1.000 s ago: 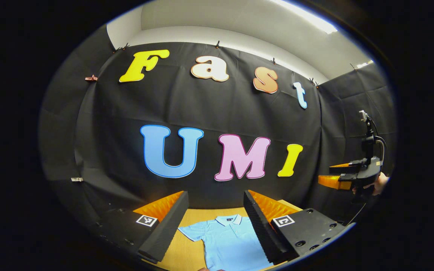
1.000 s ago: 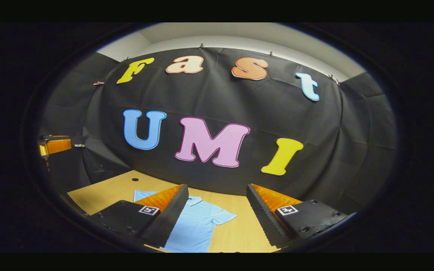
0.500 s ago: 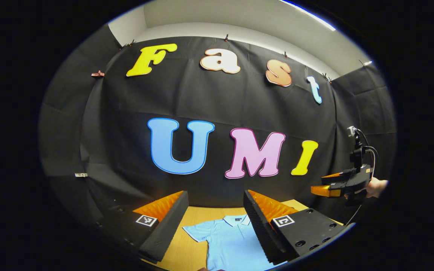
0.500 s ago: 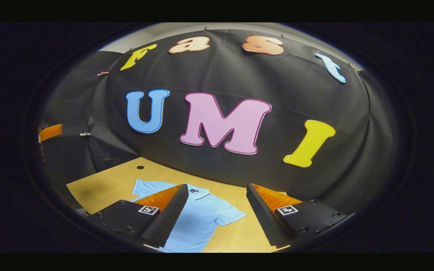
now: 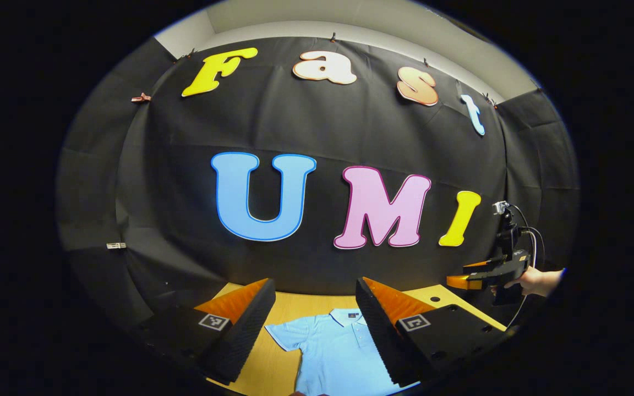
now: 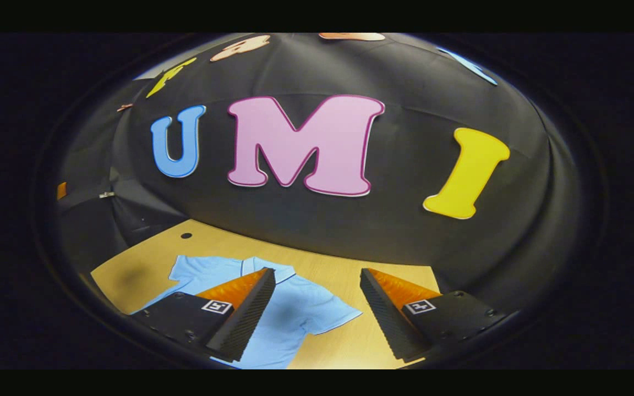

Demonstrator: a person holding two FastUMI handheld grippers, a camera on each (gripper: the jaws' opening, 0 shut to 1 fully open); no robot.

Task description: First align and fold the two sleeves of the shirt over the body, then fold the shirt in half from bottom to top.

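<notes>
Shirt point(image 5: 334, 352) lies flat and unfolded on the wooden table point(image 6: 350, 341), seen between my left gripper's point(image 5: 315, 324) spread fingers, nothing held. My right gripper point(image 6: 317, 316) is likewise spread and empty, now tipped lower than a second ago, with more shirt and table visible; my hand point(image 5: 537, 280) holds it.
</notes>
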